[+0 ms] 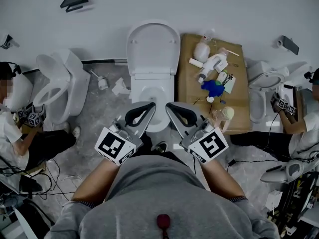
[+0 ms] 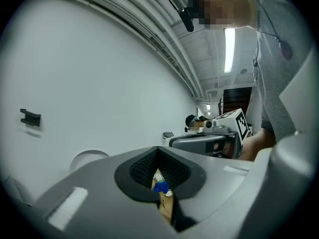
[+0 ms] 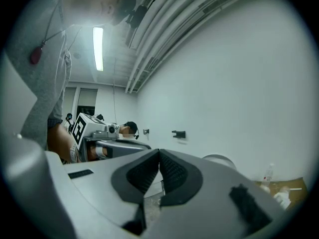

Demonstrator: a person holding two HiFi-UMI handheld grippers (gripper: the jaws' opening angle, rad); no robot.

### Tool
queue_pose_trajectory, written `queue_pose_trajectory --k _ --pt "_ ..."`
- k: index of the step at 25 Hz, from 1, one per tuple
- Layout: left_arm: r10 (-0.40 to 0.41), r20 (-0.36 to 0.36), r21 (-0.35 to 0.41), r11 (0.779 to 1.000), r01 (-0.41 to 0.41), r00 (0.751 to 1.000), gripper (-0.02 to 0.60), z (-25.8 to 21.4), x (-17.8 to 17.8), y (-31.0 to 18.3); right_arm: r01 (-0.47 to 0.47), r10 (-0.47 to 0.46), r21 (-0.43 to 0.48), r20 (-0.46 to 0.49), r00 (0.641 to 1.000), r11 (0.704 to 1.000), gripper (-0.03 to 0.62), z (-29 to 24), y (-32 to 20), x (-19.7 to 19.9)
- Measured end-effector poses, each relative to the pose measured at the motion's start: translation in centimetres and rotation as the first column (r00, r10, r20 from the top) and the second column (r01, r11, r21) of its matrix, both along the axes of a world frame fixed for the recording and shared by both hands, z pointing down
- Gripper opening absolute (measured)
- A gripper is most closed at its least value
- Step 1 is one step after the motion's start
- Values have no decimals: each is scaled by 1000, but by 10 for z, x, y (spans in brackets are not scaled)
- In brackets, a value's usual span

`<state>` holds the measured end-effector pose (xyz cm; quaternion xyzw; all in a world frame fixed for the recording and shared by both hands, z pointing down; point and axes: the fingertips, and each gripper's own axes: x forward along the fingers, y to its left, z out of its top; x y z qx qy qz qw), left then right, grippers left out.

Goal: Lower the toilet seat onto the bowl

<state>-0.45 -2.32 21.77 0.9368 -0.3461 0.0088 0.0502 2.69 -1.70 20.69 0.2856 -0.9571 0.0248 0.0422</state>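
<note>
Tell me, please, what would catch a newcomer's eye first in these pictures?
The white toilet in the middle of the head view stands out first, its lid raised against the wall. Just in front of it the left gripper and the right gripper hover side by side, both shut and empty. To the toilet's right lies a cardboard sheet strewn with bottles and a blue object.

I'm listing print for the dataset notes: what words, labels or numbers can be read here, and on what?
No readable text anywhere.
Markers only, no letters: cube on the left gripper, cube on the right gripper.
Too small to read: labels of the bottles on the cardboard.
</note>
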Motion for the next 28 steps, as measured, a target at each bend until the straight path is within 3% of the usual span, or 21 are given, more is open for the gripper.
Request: queue_pose_trajectory --k 28 --pt "-5 19 5 1000 5 1000 6 -5 5 7 5 -5 12 -2 1000 1000 15 -7 5 -2"
